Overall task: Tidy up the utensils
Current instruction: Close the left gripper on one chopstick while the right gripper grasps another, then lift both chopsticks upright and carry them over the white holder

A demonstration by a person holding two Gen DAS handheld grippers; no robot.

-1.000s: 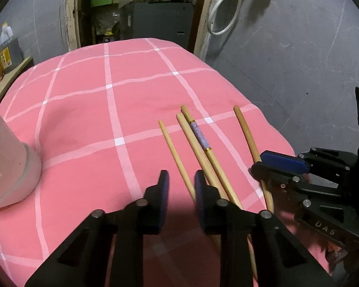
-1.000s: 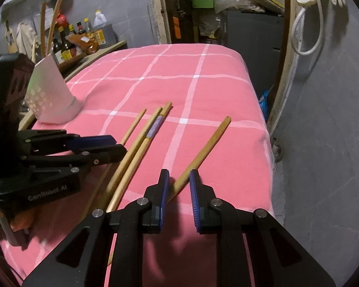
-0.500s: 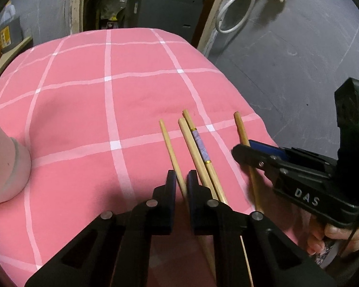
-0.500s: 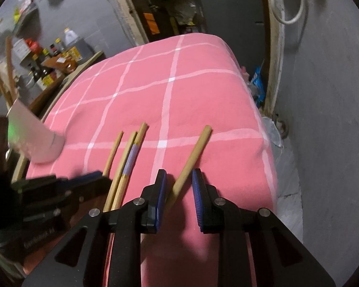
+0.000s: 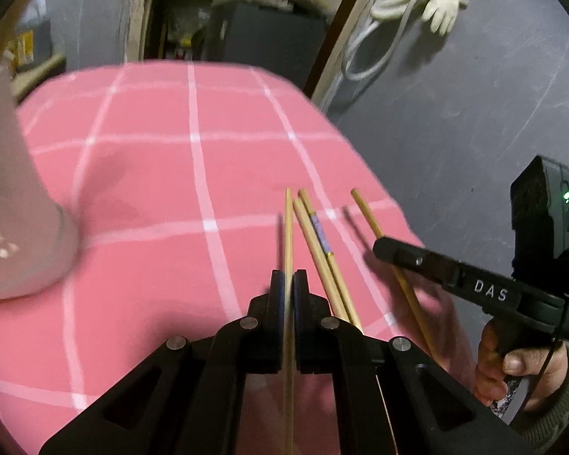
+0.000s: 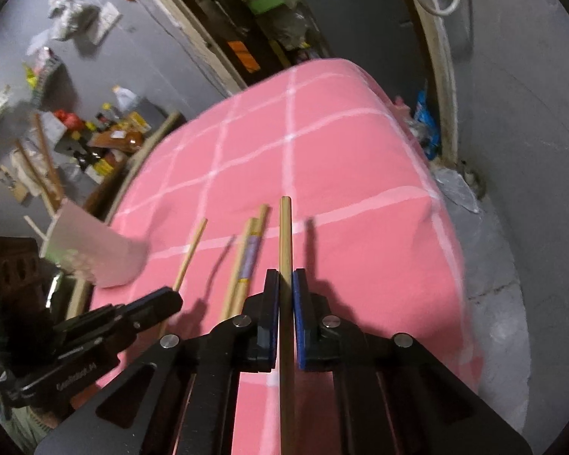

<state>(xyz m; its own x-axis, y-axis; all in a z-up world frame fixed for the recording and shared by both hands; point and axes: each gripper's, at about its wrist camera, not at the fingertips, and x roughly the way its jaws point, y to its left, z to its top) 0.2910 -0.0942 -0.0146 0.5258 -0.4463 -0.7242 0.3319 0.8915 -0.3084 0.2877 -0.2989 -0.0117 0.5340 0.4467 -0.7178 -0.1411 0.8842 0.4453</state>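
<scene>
Four wooden chopsticks are in view. One thin chopstick [image 5: 288,235] is clamped between the closed jaws of the left gripper [image 5: 288,284]. One thick chopstick [image 6: 285,242] is clamped between the closed jaws of the right gripper [image 6: 285,284]. Two chopsticks lie side by side, touching, on the cloth: one plain chopstick [image 5: 315,242] and one banded chopstick [image 5: 320,233] with a pale purple wrap. Two grippers are counted, one per hand. One white holder [image 5: 7,204] stands on the one pink checked cloth [image 5: 151,197]. One pale glove [image 5: 442,3] hangs on the wall. One hand [image 5: 519,371] is visible, on the right gripper's handle.
</scene>
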